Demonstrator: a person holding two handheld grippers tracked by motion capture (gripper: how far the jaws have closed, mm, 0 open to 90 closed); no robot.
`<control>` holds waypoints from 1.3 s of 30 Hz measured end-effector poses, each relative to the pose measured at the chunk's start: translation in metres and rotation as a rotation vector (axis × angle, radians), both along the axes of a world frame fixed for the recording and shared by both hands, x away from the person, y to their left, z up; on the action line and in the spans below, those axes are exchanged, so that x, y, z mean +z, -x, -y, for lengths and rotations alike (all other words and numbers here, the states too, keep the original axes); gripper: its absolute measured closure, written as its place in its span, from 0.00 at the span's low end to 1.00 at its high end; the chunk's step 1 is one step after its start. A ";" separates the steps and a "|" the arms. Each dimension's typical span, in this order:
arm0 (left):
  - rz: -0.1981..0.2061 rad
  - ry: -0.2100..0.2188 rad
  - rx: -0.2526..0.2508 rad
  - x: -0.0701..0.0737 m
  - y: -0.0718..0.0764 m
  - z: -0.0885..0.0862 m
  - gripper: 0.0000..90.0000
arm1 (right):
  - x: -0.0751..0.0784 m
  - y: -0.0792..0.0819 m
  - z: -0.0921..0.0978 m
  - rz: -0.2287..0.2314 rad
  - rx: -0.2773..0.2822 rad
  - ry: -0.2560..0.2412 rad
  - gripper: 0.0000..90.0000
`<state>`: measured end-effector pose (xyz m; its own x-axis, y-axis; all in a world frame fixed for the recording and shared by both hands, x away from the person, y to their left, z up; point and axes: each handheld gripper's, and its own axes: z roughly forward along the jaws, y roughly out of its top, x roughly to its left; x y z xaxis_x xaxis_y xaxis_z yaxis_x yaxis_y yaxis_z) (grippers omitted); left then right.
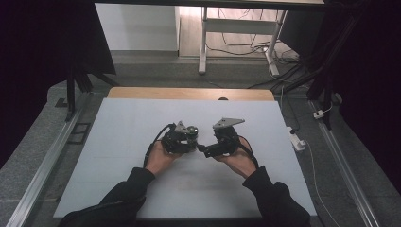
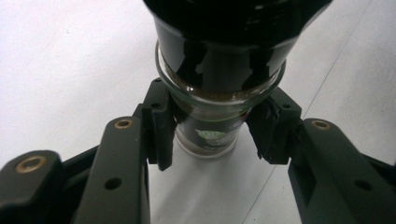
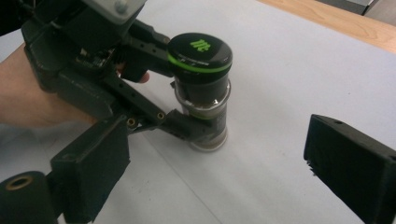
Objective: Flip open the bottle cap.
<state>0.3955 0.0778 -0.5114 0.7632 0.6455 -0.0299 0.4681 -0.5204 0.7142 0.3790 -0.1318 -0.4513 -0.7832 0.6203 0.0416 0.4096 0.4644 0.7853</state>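
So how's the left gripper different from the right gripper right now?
The left gripper has its jaws closed on the glass body of the small jar, below its black cap, while the right gripper stands wide open and holds nothing. The left one touches the jar; the right one sits a little short of it, aimed toward it. Both are black, two-jawed, hand-held over the white table.

A small glass jar with a black screw cap (image 3: 201, 88) stands upright on the white table sheet (image 1: 123, 137), near its middle. The left gripper (image 2: 212, 135) reaches it from the left, one jaw on each side of the glass body below the cap. The right gripper (image 3: 219, 154) sits just right of the jar, jaws apart.
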 end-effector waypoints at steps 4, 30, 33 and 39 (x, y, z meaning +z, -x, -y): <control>0.000 -0.001 0.000 0.000 0.000 0.000 0.60 | 0.001 -0.004 -0.001 0.002 0.005 -0.013 0.21; 0.004 -0.003 0.009 0.000 0.001 0.001 0.60 | -0.001 -0.010 -0.027 -0.031 0.128 0.047 0.99; 0.004 -0.003 0.010 0.000 0.001 0.001 0.60 | 0.001 -0.011 -0.027 -0.026 0.123 0.035 0.99; 0.002 -0.002 0.009 0.000 0.001 0.001 0.60 | 0.002 -0.012 -0.028 -0.037 0.114 0.020 0.99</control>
